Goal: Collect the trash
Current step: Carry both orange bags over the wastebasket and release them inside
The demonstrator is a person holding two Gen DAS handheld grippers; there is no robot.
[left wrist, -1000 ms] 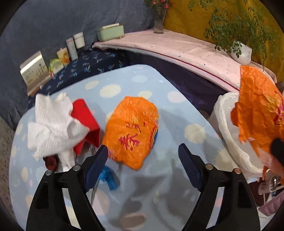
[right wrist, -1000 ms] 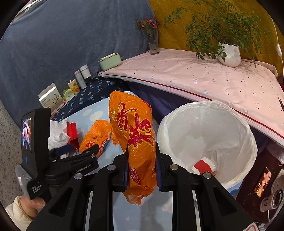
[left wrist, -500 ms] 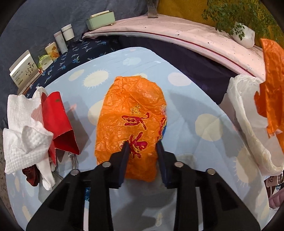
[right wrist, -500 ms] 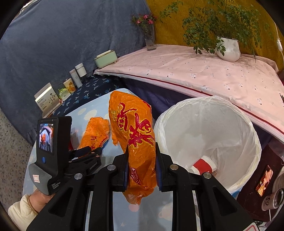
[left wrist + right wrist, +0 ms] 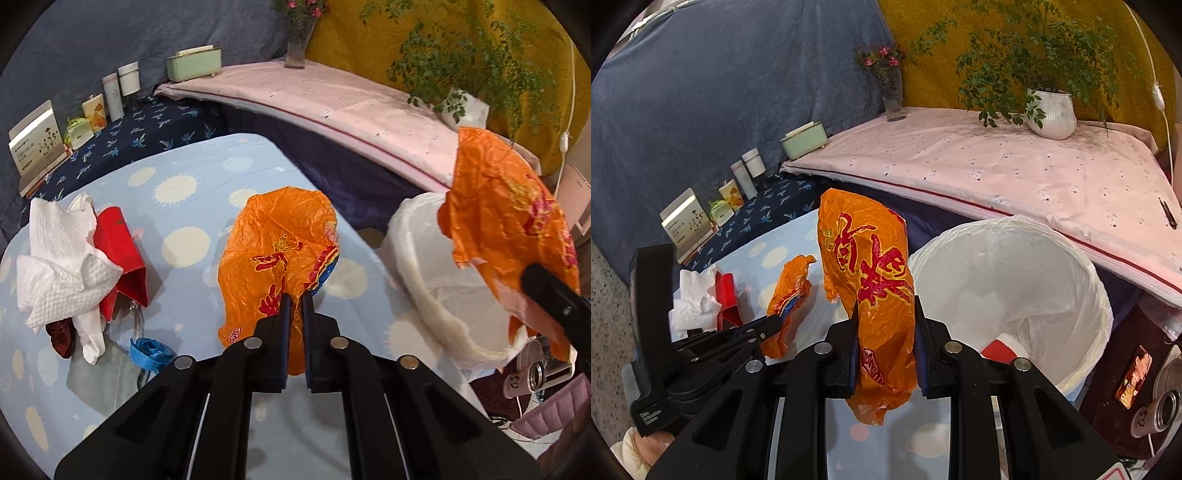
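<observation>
Trash is partly gathered, as I read it: the lined bin [image 5: 1008, 280] already holds a red-and-white cup [image 5: 1001, 345] at the bottom, and I have a piece in each hand, neither yet dropped. My right gripper [image 5: 884, 325] has its fingers clamped on a tall orange wrapper [image 5: 871, 295], which stands upright just beside the bin's rim, not over the opening as far as I can tell. My left gripper [image 5: 294, 325] has its fingers closed on the near edge of a second orange wrapper [image 5: 277, 258], which hangs above the bench [image 5: 192, 184], or barely touches it. Both wrappers are thin crinkled plastic with red printing, the left one showing a bit of blue at its side; I judge them light and floppy, likely to slip if pinched only by a corner. Left on the bench I count a wad of white paper towel [image 5: 62, 266], a red carton [image 5: 122, 254] against it, a dark red scrap [image 5: 61, 332] below and a small blue twist [image 5: 149, 350]. So I judge two drops due, then several pickups.
</observation>
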